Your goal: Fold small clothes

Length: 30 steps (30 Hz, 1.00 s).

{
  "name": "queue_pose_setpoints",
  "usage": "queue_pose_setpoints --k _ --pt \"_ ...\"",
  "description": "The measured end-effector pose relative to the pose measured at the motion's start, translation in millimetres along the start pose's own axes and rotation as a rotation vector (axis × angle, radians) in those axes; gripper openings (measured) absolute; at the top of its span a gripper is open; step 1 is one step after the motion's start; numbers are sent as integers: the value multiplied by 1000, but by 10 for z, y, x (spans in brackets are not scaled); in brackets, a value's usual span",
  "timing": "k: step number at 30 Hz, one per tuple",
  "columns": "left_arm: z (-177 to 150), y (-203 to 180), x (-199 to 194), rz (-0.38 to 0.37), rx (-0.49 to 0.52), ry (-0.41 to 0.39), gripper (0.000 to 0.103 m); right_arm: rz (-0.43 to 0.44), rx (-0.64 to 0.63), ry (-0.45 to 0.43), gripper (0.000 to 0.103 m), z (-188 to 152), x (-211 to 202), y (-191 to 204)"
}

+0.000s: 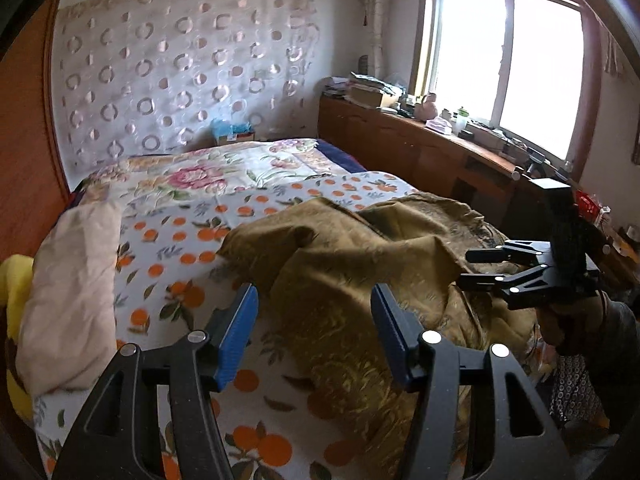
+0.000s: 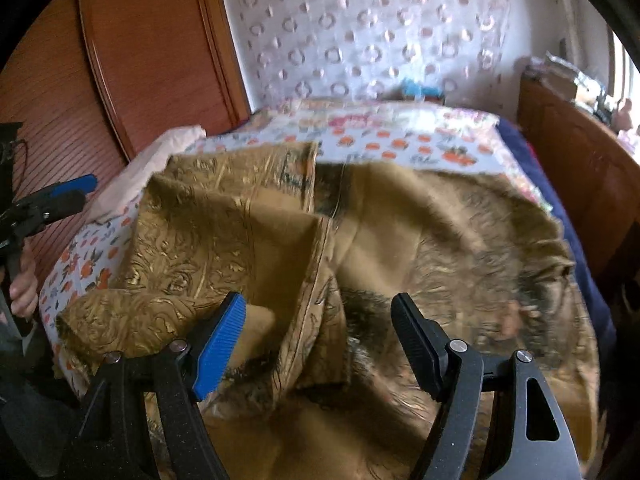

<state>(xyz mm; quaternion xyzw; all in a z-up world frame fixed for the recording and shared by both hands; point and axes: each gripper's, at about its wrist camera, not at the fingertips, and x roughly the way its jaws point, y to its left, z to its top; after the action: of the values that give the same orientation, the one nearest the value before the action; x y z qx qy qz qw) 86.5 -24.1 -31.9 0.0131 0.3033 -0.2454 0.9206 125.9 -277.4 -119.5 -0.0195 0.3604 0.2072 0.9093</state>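
Both your left tongs (image 1: pixel 314 304) and right tongs (image 2: pixel 320 320) gape empty over the rumpled golden-brown garment (image 2: pixel 400 240) on the orange-print bedsheet (image 1: pixel 176 248), a pink quilt (image 1: pixel 72 292) bunched alongside.

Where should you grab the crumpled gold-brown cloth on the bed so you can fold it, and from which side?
Probably the hemmed edge of the flap folded over the gold-brown cloth. That edge stands up off the layer below, so one finger can slide under it. Come from the near side, where the open right gripper already faces it.
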Motion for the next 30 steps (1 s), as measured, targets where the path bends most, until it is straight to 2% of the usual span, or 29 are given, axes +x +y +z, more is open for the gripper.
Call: queue_pose_setpoints --k 3,5,6,7,9,16,20,24,30 --pt "-65 23 29 14 -1 7 60 14 2 41 64 19 108 -13" --pt "-88 37 54 14 -7 10 60 17 -10 52 43 31 156 12" --pt "-109 50 62 10 -11 12 60 22 -22 47 27 35 152 29" --pt "-117 47 69 8 -13 13 60 27 -34 38 15 41 136 45" --pt "-134 59 77 8 -14 13 60 40 -55 10 7 47 44 66" --pt "-137 60 78 6 -14 10 60 55 -54 -182 4 137 -574 37" --pt "-139 7 64 -1 -7 -3 60 -22 -87 -260 4 90 -1024 -42" --pt "-101 -67 48 -11 -1 -11 60 -113 -59 -237 4 -127 -1230 -323" --pt "-58 -139 107 -20 6 -8 60 -208 17 -72 4 -567 -1001 -746"
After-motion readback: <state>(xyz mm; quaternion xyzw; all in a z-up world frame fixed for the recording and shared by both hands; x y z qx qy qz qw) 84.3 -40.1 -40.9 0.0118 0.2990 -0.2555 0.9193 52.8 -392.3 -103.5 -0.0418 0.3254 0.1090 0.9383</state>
